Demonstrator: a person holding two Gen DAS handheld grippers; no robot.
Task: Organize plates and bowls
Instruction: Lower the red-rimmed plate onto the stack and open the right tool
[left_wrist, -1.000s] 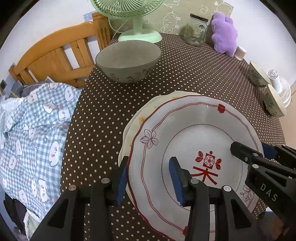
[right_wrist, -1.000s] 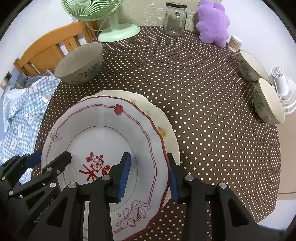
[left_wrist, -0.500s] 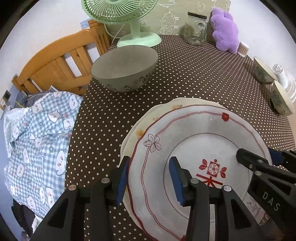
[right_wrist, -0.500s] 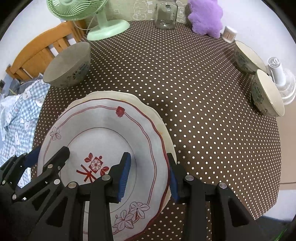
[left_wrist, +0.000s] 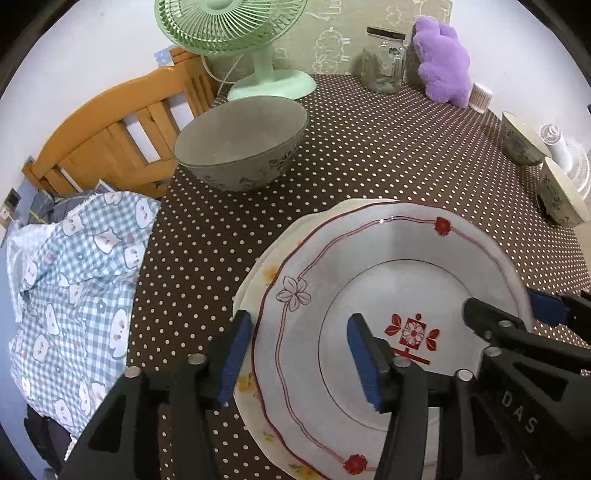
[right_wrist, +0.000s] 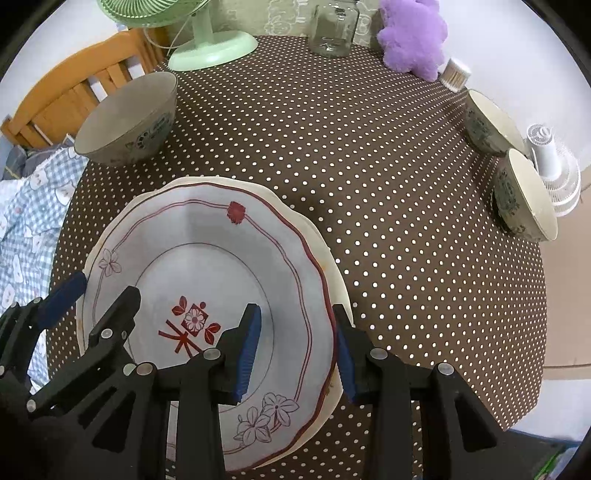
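Observation:
A white plate with red flower lines (left_wrist: 399, 266) (right_wrist: 207, 266) lies on a cream plate with yellow flowers (left_wrist: 258, 266) (right_wrist: 338, 280) on the dotted brown tablecloth. My left gripper (left_wrist: 301, 356) straddles its left rim. The jaws are opening and the blue pads stand off the rim. My right gripper (right_wrist: 297, 350) straddles the right rim, also opening, with its pads clear of the plate. A large grey bowl (left_wrist: 240, 147) (right_wrist: 125, 118) sits behind the plates. Two small bowls (right_wrist: 487, 125) (right_wrist: 524, 199) stand at the table's right edge.
A green fan (left_wrist: 266, 74), a glass jar (left_wrist: 384, 62), a purple plush toy (left_wrist: 443, 62) and a tub of cotton swabs (right_wrist: 456, 74) line the back. A white mini fan (right_wrist: 554, 173) stands far right. A wooden chair (left_wrist: 110, 136) and checked cloth (left_wrist: 74, 277) lie left of the table.
Both pairs of jaws have spread apart and their pads have come off the red-patterned plate's rim. The plate now rests on the cream plate.

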